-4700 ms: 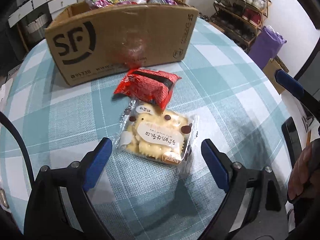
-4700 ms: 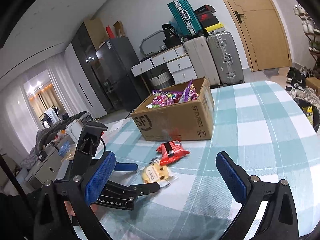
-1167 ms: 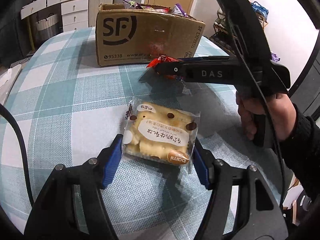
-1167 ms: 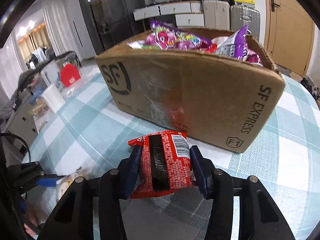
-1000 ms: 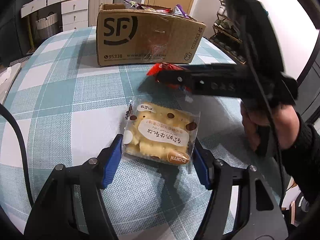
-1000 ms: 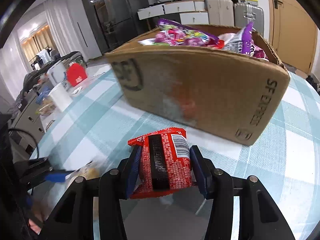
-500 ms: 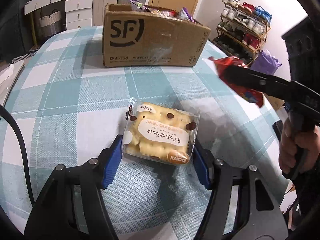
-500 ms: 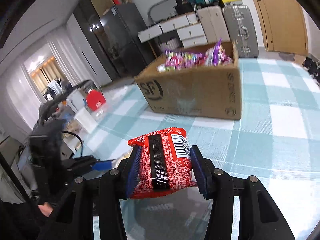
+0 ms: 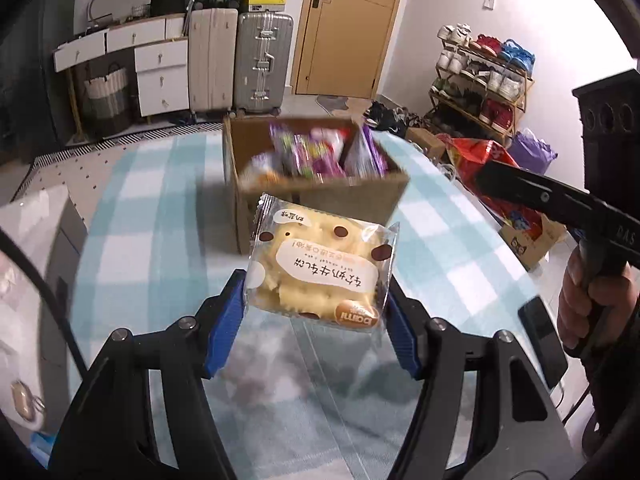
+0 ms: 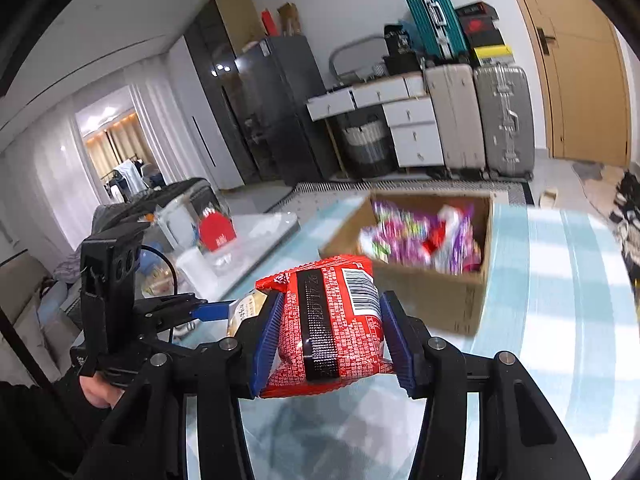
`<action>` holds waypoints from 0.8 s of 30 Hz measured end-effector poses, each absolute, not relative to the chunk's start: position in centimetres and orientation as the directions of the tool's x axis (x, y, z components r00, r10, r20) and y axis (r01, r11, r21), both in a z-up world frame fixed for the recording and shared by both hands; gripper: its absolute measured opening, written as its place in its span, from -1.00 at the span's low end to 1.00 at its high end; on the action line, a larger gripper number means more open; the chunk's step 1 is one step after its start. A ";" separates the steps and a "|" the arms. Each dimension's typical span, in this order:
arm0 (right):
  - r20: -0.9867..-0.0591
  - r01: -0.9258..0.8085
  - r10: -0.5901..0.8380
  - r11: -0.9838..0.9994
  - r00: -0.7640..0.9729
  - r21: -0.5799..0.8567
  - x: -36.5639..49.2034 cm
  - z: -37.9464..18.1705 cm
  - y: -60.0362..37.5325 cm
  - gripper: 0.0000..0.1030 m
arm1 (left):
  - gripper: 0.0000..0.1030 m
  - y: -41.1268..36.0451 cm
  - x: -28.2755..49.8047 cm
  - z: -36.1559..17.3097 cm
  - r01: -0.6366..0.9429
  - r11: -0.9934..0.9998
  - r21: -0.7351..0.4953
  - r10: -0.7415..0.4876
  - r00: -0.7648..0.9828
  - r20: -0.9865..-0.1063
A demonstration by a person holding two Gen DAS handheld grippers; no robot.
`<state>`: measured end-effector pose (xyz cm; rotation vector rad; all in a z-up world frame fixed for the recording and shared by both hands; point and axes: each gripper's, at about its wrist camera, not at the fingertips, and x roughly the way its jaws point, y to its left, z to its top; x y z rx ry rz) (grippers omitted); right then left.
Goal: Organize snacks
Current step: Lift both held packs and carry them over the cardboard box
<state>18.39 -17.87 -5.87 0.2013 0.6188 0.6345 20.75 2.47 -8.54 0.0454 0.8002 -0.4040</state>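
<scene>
left gripper clamped on the cookie pack | right gripper squeezing the red bag | both held up off the table, short of the box | guessing they're lifted to clear its wall and drop in with the other snacks

Room clutter standing behind the checked table

Two suitcases are standing side by side against the wall, a teal case lying on top; a white drawer unit is sitting beside them, a shoe rack is filling the far corner, and a wooden door is staying closed.
</scene>
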 end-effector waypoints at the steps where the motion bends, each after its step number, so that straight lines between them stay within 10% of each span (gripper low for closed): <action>1: -0.471 -0.497 0.609 0.793 0.638 0.352 18.9 -4.8 -17.9 -0.04 | 0.21 2.5 21.3 -7.7 0.368 0.923 -0.110 -0.334 0.629 -0.702; 24: -0.500 -0.387 0.547 0.834 0.671 0.394 33.2 2.9 -18.8 -0.04 | 0.21 -2.8 41.4 1.9 0.390 0.911 -0.136 -0.343 0.533 -0.773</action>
